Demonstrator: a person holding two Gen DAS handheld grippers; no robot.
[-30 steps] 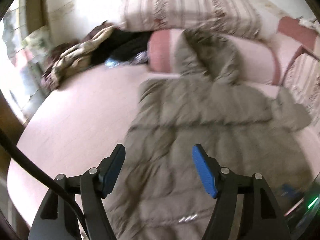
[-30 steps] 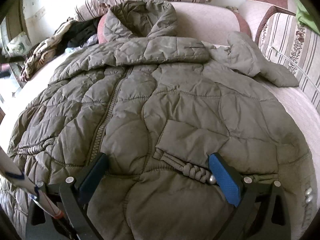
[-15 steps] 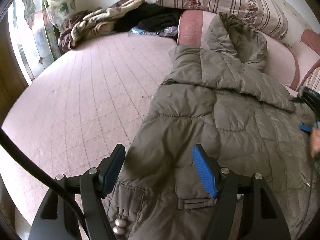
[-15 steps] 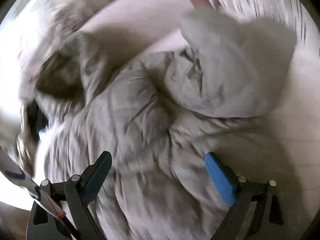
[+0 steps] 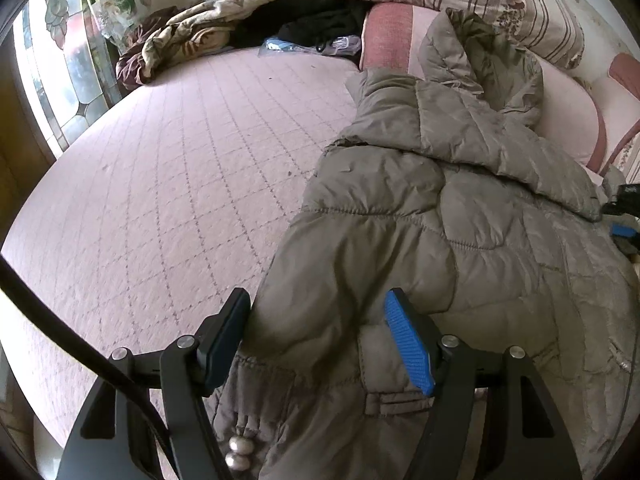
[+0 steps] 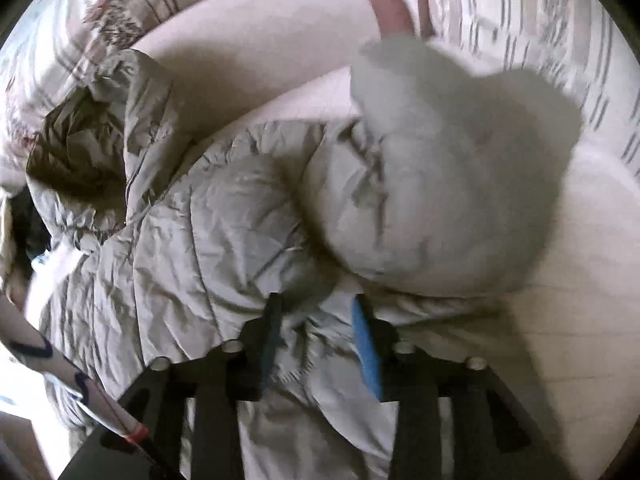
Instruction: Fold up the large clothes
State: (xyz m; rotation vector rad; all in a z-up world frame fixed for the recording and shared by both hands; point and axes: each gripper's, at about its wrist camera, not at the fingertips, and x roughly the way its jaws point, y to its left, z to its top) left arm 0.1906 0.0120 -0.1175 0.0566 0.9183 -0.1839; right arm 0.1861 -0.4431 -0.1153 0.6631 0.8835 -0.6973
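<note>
my right gripper (image 6: 316,344) just clamped onto the jacket (image 6: 208,240) by its sleeve to fold it in, left gripper (image 5: 320,340) open, straddling the hem for hold

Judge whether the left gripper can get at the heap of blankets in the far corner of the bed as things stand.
Probably yes: the pink bed cover between the left gripper and the heap of blankets lies bare, though the jaws now straddle the jacket hem.

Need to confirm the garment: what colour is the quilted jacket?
Olive-grey, a drab khaki green; the jacket shows truest in the left wrist view.
</note>
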